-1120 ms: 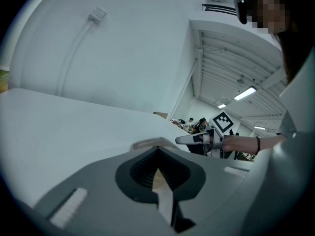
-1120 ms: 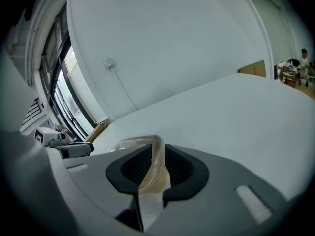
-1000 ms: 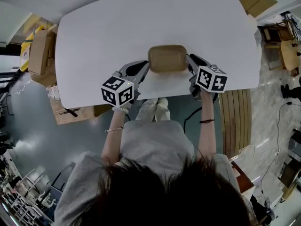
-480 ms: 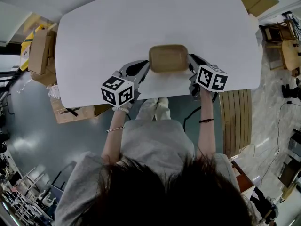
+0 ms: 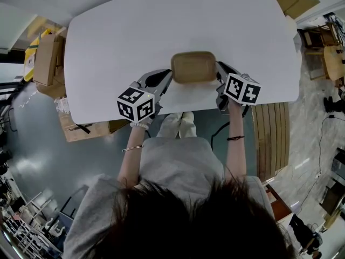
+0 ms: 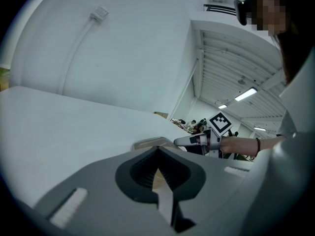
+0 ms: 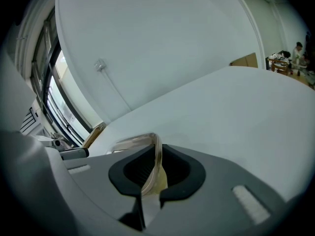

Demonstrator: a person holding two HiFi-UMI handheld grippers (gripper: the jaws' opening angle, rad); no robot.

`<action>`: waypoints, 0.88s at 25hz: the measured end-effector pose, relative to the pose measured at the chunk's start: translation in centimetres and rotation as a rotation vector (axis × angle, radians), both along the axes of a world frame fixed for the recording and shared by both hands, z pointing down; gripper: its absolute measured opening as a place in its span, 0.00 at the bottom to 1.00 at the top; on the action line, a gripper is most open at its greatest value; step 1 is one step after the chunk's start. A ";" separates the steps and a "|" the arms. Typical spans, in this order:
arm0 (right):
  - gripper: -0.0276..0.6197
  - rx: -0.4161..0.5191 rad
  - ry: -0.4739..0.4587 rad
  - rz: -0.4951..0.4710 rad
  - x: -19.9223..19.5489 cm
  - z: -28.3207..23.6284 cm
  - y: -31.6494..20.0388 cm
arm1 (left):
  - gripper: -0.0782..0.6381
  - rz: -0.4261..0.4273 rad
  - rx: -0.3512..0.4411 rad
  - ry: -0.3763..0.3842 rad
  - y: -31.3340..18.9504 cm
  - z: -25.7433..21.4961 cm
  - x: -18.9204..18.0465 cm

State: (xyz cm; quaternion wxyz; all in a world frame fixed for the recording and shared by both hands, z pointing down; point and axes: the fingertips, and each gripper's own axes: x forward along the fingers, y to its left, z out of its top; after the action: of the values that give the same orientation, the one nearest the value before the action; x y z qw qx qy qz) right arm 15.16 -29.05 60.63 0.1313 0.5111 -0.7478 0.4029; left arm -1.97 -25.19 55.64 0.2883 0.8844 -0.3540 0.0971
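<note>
both grippers clamped on the ends of a tan container, almost nothing moved

the left gripper [image 5: 168, 79] is closed down on the near-left end of a tan container [image 5: 193, 67]. its own view shows the jaws nearly together, with a thin pale edge of the container pinched between them. the right gripper [image 5: 218, 69] grips the opposite end the same way. in its view the jaws pinch a clear, yellowish rim that curves away from them.

the container is a rounded rectangle. it sits between the two grippers over the near edge of a white surface [image 5: 161, 20], straight in front of the person. the views do not show whether it rests on the surface or hangs just above it.

over the last second the container has drifted only a touch to the person's right. the right gripper view has tilted slightly, and neither grip has loosened. by that, this is a steady two-sided hold, not a release.

further out, cardboard boxes [image 5: 46, 58] stand on the floor to the left, and a slatted wooden panel [image 5: 269, 139] lies to the right.
</note>
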 end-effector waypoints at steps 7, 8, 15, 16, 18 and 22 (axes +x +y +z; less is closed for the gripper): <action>0.12 -0.001 -0.010 0.030 0.1 0.0 -0.2 | 0.10 -0.006 0.000 0.002 0.1 0.0 0.0; 0.12 0.000 -0.014 0.036 0.2 0.0 -0.2 | 0.10 -0.006 0.001 0.003 0.1 -0.1 0.0; 0.12 0.013 -0.025 0.058 0.2 -0.4 -0.1 | 0.10 -0.009 0.007 0.005 0.3 -0.2 -0.2; 0.12 0.012 -0.027 0.061 0.3 -0.4 -0.1 | 0.10 -0.009 0.009 0.006 0.3 -0.2 -0.2; 0.12 0.013 -0.037 0.065 0.2 -0.6 -0.2 | 0.10 -0.010 0.013 0.007 0.2 -0.4 -0.2; 0.12 0.019 -0.053 0.073 0.1 -1.1 -0.2 | 0.10 -0.017 0.022 0.007 0.0 -0.8 -0.5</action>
State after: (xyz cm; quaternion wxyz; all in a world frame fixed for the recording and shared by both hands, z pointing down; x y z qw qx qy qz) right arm 15.27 -29.22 59.55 0.0917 0.5285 -0.7356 0.4138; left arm -2.50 -25.18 54.80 0.2805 0.8849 -0.3613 0.0875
